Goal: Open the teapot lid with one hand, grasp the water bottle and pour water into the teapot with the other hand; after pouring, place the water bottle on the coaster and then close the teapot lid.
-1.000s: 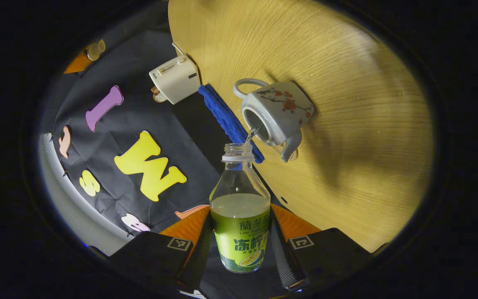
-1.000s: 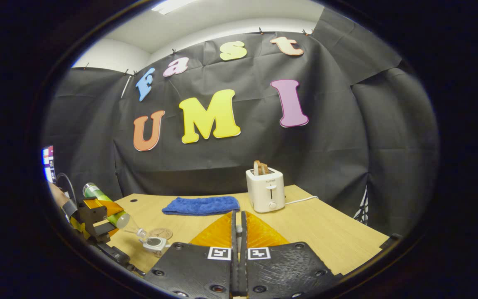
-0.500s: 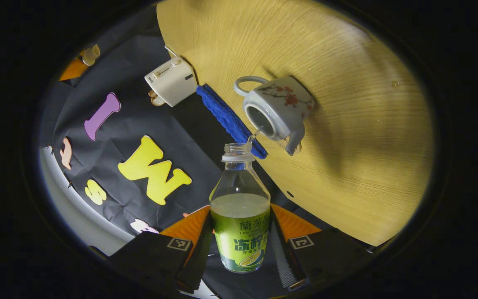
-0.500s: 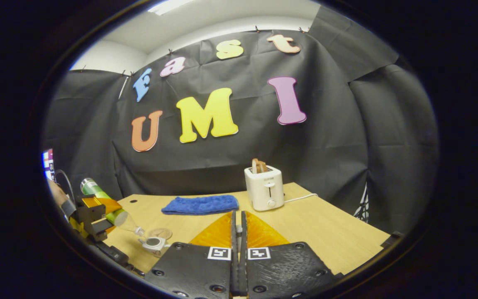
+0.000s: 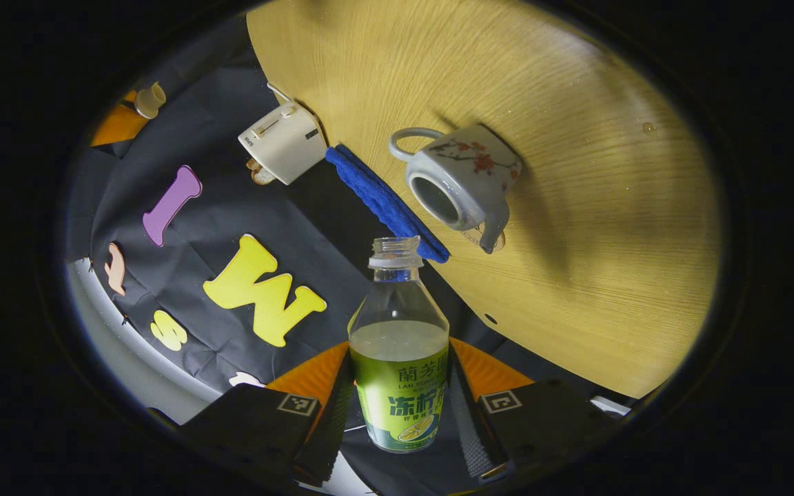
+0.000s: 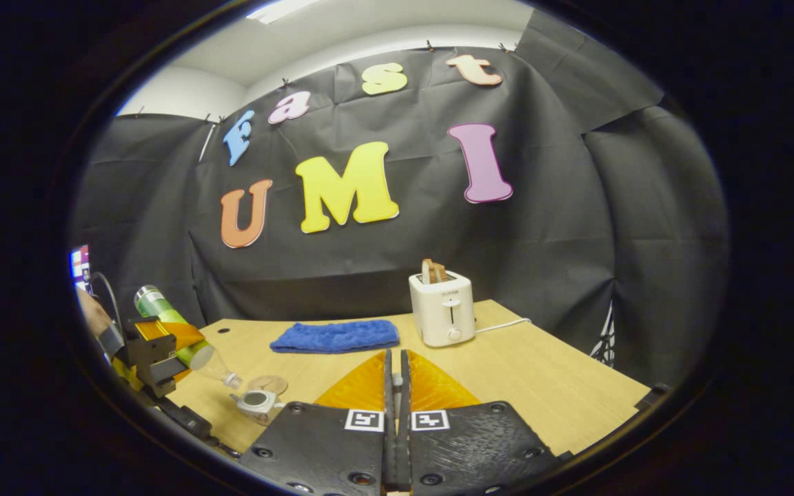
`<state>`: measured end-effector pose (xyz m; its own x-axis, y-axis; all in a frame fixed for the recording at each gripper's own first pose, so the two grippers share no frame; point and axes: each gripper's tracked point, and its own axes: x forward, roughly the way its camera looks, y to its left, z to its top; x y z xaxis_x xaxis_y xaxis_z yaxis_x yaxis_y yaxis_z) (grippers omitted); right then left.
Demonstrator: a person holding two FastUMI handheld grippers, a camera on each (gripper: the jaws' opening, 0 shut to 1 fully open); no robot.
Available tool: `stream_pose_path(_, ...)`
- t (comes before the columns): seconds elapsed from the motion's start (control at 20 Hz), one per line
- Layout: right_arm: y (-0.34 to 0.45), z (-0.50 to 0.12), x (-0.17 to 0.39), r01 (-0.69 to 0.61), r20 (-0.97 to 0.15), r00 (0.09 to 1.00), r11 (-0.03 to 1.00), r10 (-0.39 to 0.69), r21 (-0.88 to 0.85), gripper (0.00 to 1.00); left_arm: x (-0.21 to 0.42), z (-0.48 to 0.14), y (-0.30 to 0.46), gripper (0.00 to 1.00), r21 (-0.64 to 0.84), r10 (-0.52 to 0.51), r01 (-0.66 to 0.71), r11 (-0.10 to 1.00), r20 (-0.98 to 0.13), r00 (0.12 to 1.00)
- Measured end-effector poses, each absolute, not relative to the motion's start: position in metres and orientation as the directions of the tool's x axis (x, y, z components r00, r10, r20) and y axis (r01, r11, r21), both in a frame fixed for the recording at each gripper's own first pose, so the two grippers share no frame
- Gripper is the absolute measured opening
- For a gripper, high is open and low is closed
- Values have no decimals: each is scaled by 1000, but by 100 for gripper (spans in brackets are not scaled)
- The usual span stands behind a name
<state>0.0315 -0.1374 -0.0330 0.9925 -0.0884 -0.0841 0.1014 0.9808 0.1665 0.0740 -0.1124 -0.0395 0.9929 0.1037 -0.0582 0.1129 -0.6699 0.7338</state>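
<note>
Tilting bottle (image 5: 399,358) (part-full) above lidless teapot (image 5: 461,184)

One teapot (image 5: 462,180) stands on the tabletop (image 5: 597,227), lid off. One coaster (image 6: 267,384) lies just beside it. One water bottle (image 5: 399,351) is held up above. One blue towel (image 6: 336,336) and one toaster (image 6: 443,315) sit toward the far edge, with one slice of toast (image 6: 430,271) in the toaster. Two grippers: left (image 5: 397,413), right (image 6: 395,413).
</note>
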Motion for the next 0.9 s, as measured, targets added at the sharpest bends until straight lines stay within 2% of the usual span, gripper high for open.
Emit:
stream_pose_path(0.35, -138, -34, 32, 104, -86, 992, 980, -90, 168, 0, 77, -42, -115, 71, 746, 98, 113, -656, -64, 993)
stream_pose_path(0.4, -138, -33, 33, 105, -86, 992, 980, -91, 167, 0, 77, -43, -114, 68, 755, 98, 117, -645, -70, 993)
stream_pose_path(0.55, -137, -34, 33, 105, -85, 992, 981, -91, 164, 0, 80, -47, -119, 71, 782, 71, 108, -614, -81, 994)
stream_pose_path(0.8, -138, -34, 34, 116, -86, 991, 982, -104, 148, 0, 84, -60, -115, 70, 883, 31, 112, -455, -110, 993)
stream_pose_path(0.9, -140, -33, 34, 123, -84, 990, 982, -112, 141, 0, 85, -59, -116, 72, 922, 3, 89, -377, -95, 995)
